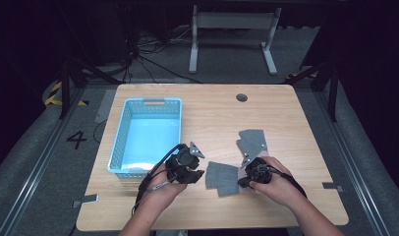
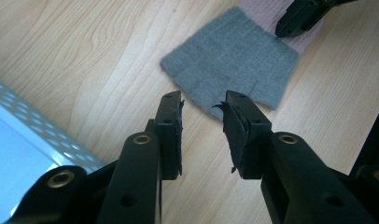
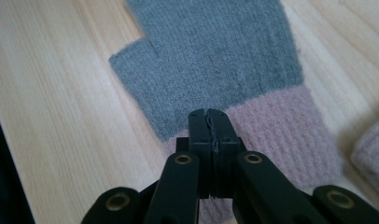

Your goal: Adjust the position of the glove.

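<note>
A grey knit glove [image 1: 222,178] with a pink cuff lies flat near the table's front, between my two grippers. My left gripper [image 1: 199,174] sits just left of it, jaws open. In the left gripper view, that gripper [image 2: 202,100] hovers at the glove's [image 2: 229,56] near edge with nothing between the jaws. My right gripper [image 1: 242,182] is at the glove's right end. In the right gripper view, the right gripper [image 3: 209,114] is shut, tips over the seam between grey cloth [image 3: 211,51] and pink cuff [image 3: 281,135]. No cloth shows between them.
A second grey glove [image 1: 251,140] lies behind the right hand, and another pink cuff [image 3: 369,144] shows at the right. A light blue basket [image 1: 120,132] stands at the left with its wall [image 2: 19,116] close to my left gripper. The table has a round hole [image 1: 242,97] at the back.
</note>
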`<action>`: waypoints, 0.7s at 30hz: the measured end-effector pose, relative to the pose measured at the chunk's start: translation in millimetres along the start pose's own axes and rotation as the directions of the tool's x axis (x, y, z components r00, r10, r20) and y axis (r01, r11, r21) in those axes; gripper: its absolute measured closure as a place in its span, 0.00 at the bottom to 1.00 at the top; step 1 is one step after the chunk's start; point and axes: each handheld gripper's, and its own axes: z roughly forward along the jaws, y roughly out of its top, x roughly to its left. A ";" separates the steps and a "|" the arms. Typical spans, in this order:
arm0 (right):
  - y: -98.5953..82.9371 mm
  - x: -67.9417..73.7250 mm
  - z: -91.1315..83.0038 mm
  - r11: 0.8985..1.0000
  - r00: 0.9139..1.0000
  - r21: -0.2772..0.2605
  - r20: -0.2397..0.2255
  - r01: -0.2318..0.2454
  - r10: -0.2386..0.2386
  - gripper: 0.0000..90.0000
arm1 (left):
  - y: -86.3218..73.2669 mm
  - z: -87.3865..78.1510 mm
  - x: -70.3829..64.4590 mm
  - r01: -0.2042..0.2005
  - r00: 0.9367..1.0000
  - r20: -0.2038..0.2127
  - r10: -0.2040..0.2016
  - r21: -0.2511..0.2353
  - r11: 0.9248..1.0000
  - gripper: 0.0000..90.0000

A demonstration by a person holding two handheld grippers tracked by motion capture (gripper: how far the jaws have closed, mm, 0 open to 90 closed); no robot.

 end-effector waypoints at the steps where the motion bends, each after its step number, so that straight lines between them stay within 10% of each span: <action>1: -1.2 0.6 -0.6 1.000 1.000 0.001 0.001 -0.006 0.006 1.00 | 1.0 0.4 -0.2 -0.003 1.000 0.003 0.003 0.000 1.000 0.75; 21: -12.6 5.4 -12.1 0.999 0.999 -0.003 -0.001 -0.034 0.034 0.95 | 6.9 0.9 0.7 -0.010 1.000 0.011 0.010 -0.011 1.000 0.73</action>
